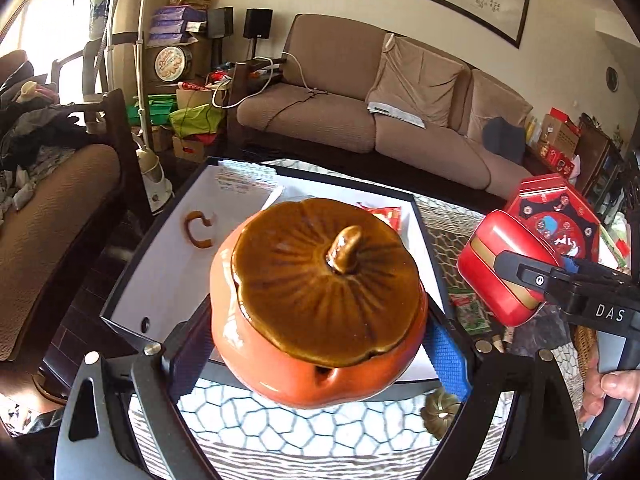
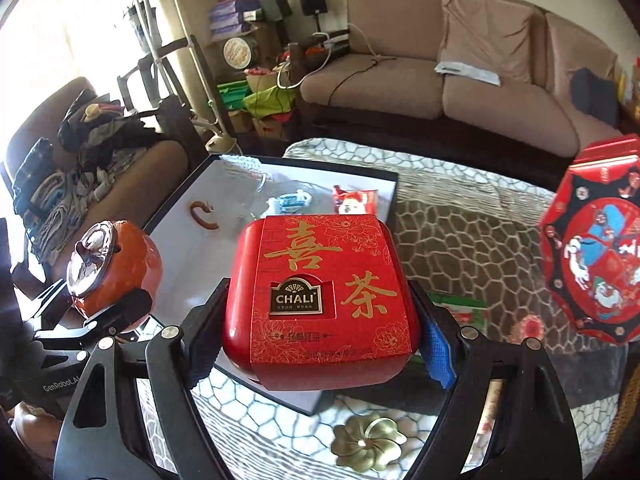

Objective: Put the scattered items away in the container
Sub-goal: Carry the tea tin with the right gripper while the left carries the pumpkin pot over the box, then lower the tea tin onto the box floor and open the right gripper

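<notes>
My left gripper [image 1: 320, 340] is shut on an orange pumpkin-shaped ceramic pot [image 1: 320, 304] with a brown lid and holds it above the near edge of the black-rimmed white tray [image 1: 160, 272]. The pot also shows in the right wrist view [image 2: 120, 272]. My right gripper [image 2: 320, 340] is shut on a red CHALI tea tin [image 2: 320, 300] and holds it above the tray's [image 2: 224, 200] near right corner. The tin shows in the left wrist view [image 1: 500, 268]. In the tray lie a brown C-shaped piece [image 2: 204, 216], a blue-white packet [image 2: 290, 200] and a red packet [image 2: 354, 200].
A brass flower-shaped piece [image 2: 366, 446] lies on the patterned tablecloth [image 2: 460, 232] near me. A red octagonal tin [image 2: 596, 248] stands at the right. A green packet [image 1: 472, 312] lies beside the tray. A sofa [image 1: 360, 112] and an armchair [image 1: 52, 216] surround the table.
</notes>
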